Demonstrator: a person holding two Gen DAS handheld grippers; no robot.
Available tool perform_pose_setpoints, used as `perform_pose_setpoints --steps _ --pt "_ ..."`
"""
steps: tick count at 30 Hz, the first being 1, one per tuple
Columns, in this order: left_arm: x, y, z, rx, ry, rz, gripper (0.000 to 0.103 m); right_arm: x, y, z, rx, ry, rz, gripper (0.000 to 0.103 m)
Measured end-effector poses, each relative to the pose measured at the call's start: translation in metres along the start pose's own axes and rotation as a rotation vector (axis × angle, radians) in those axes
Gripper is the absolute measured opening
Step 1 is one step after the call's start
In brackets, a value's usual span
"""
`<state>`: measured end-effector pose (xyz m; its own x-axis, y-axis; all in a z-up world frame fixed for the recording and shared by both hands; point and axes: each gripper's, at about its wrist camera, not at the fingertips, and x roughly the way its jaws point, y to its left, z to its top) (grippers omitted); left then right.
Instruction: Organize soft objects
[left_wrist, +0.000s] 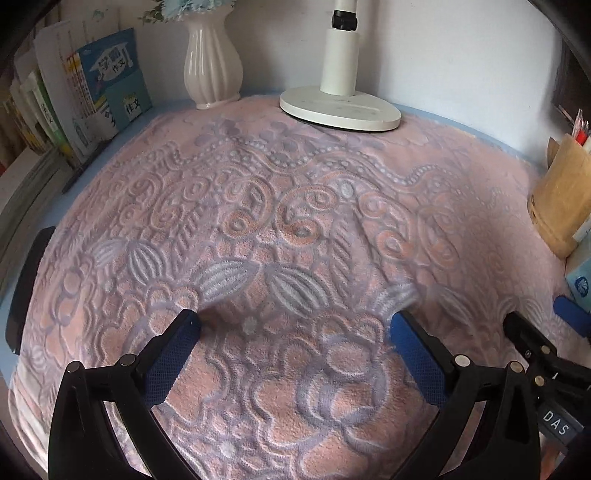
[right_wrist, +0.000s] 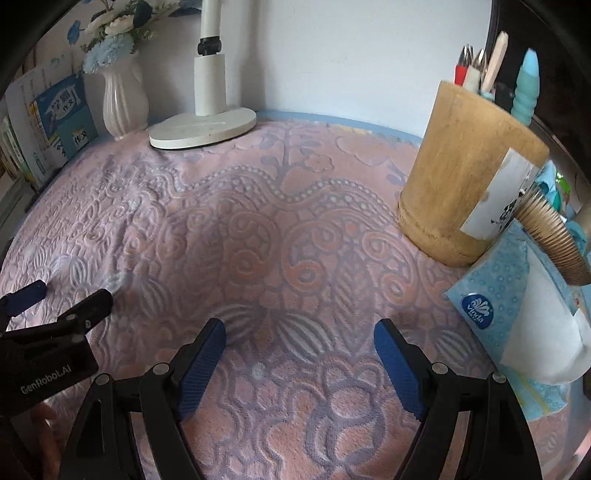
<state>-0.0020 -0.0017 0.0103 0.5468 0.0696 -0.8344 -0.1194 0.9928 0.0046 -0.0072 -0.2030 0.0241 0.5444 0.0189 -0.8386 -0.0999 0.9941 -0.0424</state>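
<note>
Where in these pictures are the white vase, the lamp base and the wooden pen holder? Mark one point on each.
white vase (left_wrist: 212, 70): left wrist view, on its ribbed belly.
lamp base (left_wrist: 340, 109): left wrist view, on the flat top of the foot.
wooden pen holder (right_wrist: 458, 173): right wrist view, on its bare side wall.

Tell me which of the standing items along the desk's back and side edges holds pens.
The wooden pen cup, at the right beside the tissue pack. The white vase holds flowers; the lamp base holds nothing.

I saw a soft pink blanket spread flat over the whole desk top, its plush pile embossed with lavender and white swirls, leaves and beaded scallops, reaching back toward the wall, with slight rumpling at its edges.
</note>
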Motion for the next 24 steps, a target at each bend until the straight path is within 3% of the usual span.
perform_pose_setpoints --steps 7,24 --pt "0.002 0.001 0.001 0.011 0.001 -0.005 0.103 0.007 -0.012 0.0 0.064 0.028 0.005 0.102" --pt "0.001 0.0 -0.003 0.011 -0.002 -0.007 0.103 0.011 -0.015 0.001 0.073 0.038 0.013 0.103"
